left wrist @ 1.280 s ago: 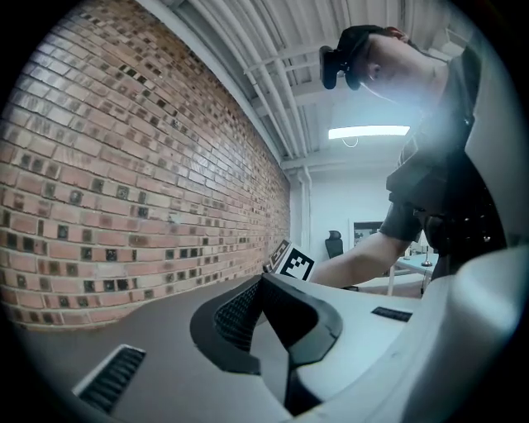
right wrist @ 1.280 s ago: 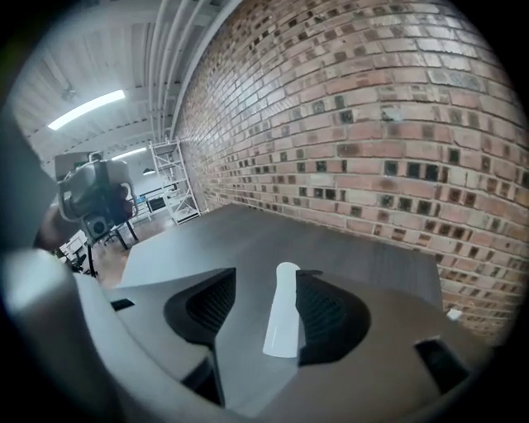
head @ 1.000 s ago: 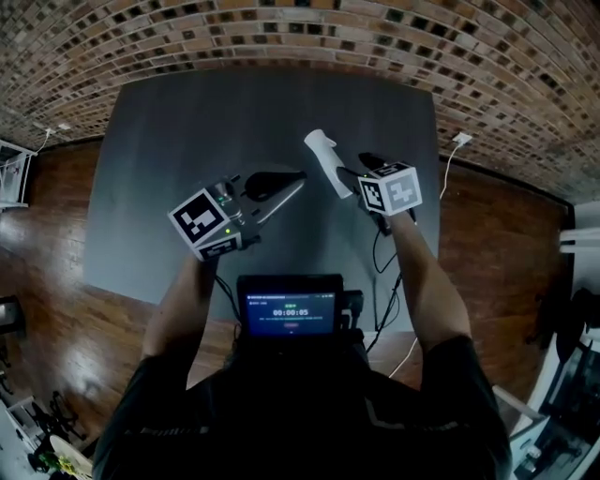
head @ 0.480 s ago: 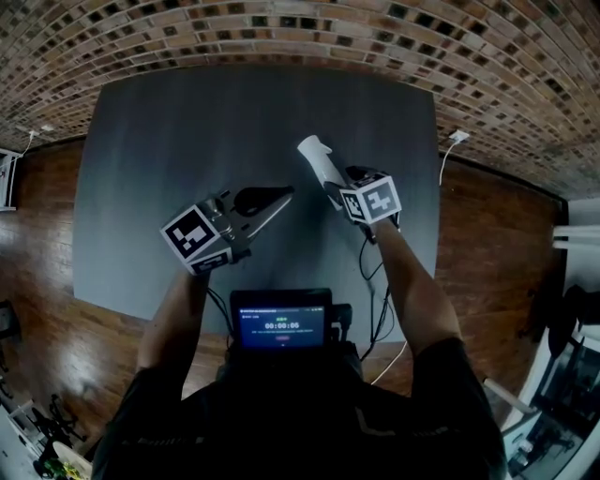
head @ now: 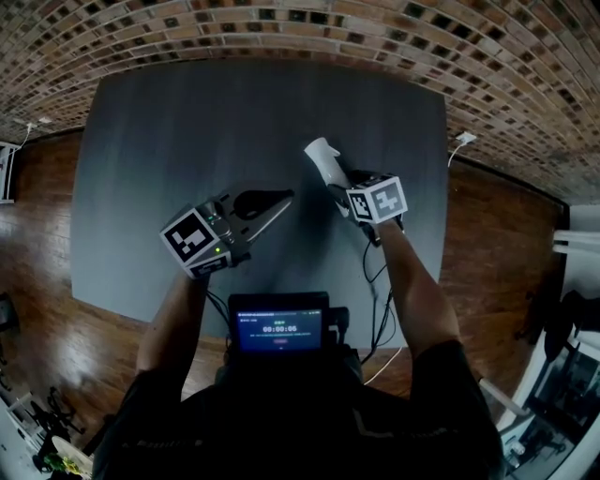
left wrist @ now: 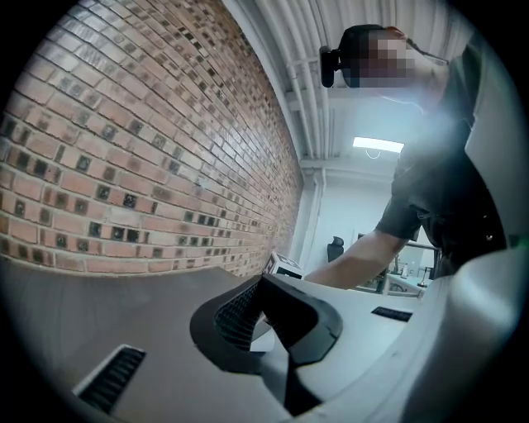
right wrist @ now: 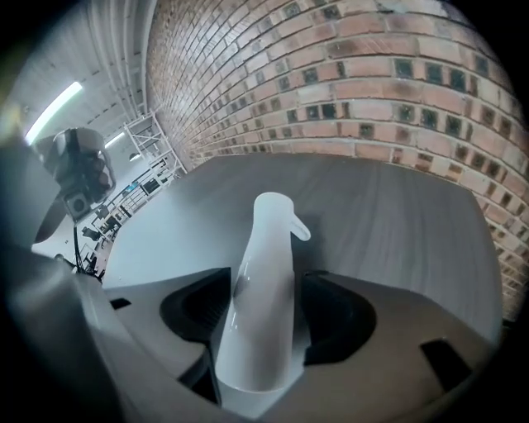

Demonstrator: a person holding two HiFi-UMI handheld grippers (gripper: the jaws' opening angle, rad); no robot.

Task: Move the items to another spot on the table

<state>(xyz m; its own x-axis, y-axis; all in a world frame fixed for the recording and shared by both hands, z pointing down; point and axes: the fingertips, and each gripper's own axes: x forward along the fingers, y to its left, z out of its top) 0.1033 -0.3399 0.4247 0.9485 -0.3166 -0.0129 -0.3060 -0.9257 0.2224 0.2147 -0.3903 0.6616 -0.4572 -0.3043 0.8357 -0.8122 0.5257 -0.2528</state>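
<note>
Brick wall [head: 281,23]: Curves across the far side, behind everything else.
Wooden floor [head: 37,234]: Shows dark and glossy on both sides of the work area.
Table [head: 187,122]: Fills the middle of the head view, grey and matt, and lies under both tools.
Left gripper [head: 279,197]: Points level over the near left part of the table. Keeps its jaws together on nothing.
Right gripper [head: 342,187]: Angles steeply down over the right-centre of the table. Stands wide and clamped on the lower body of the white bottle [head: 323,161].
White bottle: Juts out past the jaws, tilted rather than upright, with neck and small spout leading toward the far side. Hangs over the table, just right of centre. Cannot be told whether the tip touches the surface.
Step in hand: Looks like the carry of the bottle, close to a set-down at a new spot.
Next move: Probably calls for tipping the bottle onto a stable side or its base against the table, then spreading the right jaws only once the surface takes the weight. Asks nothing of the left tool yet.
</note>
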